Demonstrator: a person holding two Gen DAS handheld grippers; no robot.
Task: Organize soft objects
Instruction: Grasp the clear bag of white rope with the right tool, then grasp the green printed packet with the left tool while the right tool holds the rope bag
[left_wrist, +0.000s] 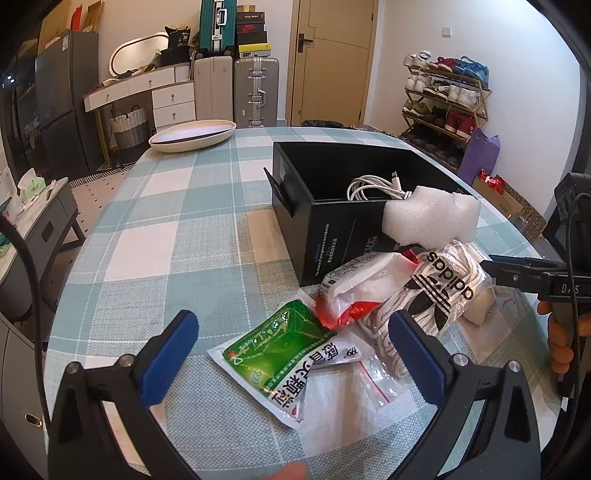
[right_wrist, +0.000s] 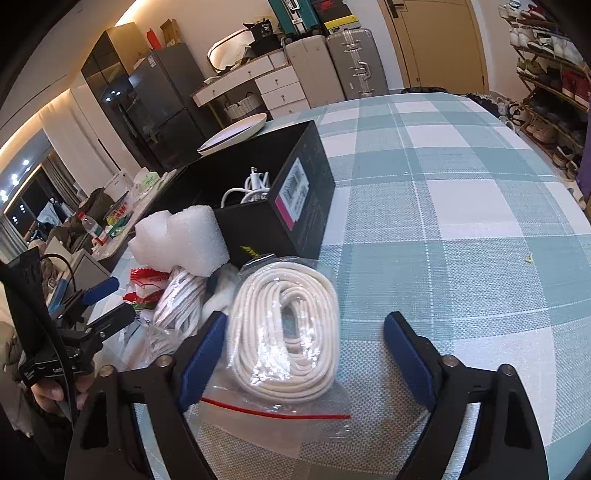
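We hold our left tool spread wide above the green packet; our right tool gapes over the bagged white cord. The pile touches the black box; checked surface spreads rightward.

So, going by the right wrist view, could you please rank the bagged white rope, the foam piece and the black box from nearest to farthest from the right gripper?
1. Bagged white rope: between the open right gripper fingers, toward the left finger.
2. Foam piece: farther, ahead-left, leaning against the box.
3. Black box: farthest, just behind the foam.
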